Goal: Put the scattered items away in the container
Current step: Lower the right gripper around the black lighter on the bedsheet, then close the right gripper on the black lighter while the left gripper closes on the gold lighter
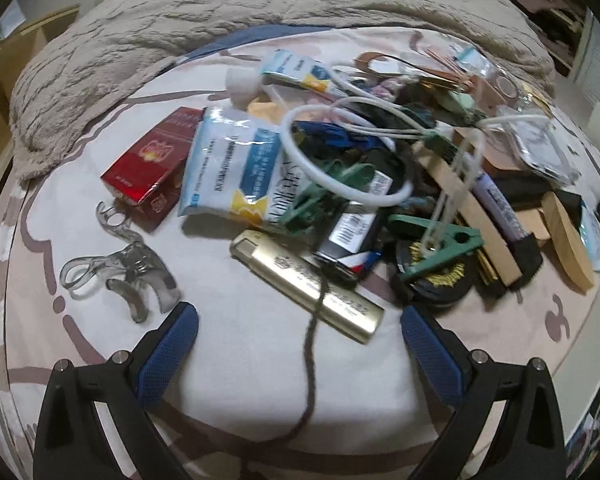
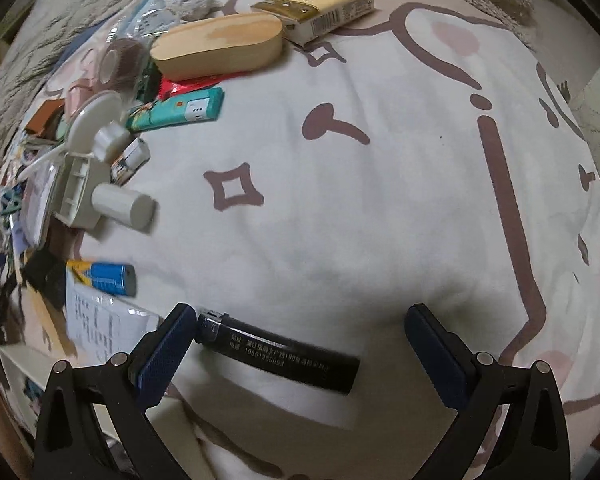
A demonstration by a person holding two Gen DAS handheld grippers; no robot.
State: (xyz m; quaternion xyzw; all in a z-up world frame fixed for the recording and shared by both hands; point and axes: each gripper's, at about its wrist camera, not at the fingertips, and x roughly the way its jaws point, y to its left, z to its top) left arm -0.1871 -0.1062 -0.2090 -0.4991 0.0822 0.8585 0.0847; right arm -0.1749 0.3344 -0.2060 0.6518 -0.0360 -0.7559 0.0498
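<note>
1. Left gripper: jaws spread wide, holding nothing, above the patterned bedsheet.
2. Just ahead of it: gold lighter, crossed by a dark cord; clear hair claw to the left; red box and white-blue packet beyond.
3. Right gripper: jaws spread, empty; black lighter lying between them, metal end touching the left finger.
4. Farther off: teal lighter, wooden oval block, yellow pack.
5. Container: cannot tell where.
</note>
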